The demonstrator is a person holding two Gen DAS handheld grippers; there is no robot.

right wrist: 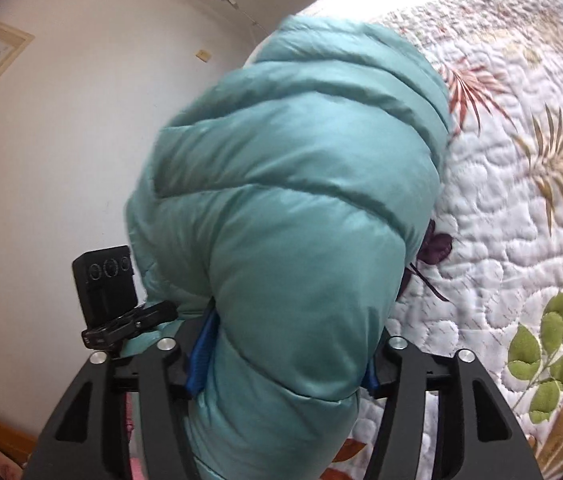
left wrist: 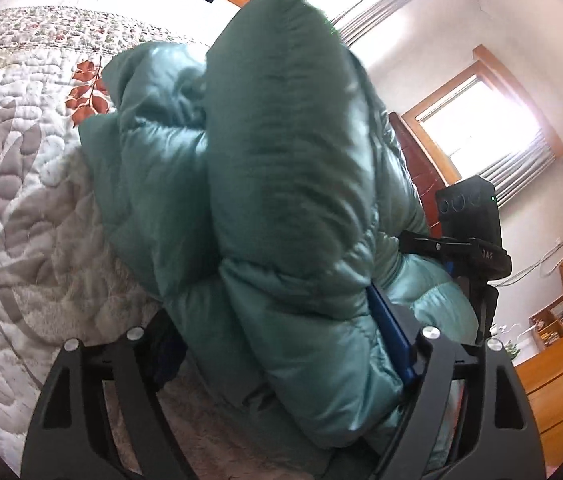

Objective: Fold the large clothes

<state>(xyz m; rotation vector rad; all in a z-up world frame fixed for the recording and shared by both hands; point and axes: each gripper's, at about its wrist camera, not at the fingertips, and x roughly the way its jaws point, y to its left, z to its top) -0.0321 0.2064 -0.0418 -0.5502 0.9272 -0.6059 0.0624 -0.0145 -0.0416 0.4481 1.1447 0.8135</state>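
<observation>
A puffy teal down jacket (left wrist: 281, 184) fills the left wrist view, bunched and lifted above the quilted bed. My left gripper (left wrist: 281, 344) is shut on a thick fold of it; the blue pad (left wrist: 391, 336) of the right finger presses into the fabric, the left finger is mostly hidden. In the right wrist view the same jacket (right wrist: 293, 200) bulges between the fingers of my right gripper (right wrist: 285, 364), which is shut on it, blue pads (right wrist: 201, 352) squeezing both sides. The other gripper's black camera block (left wrist: 469, 212) (right wrist: 105, 280) shows beside the jacket in each view.
A white quilt (right wrist: 501, 240) with leaf patterns covers the bed (left wrist: 21, 160) under the jacket. Bright windows (left wrist: 481, 128) and a wooden desk (left wrist: 561, 360) lie to the right in the left wrist view. A white wall (right wrist: 61, 140) stands left in the right wrist view.
</observation>
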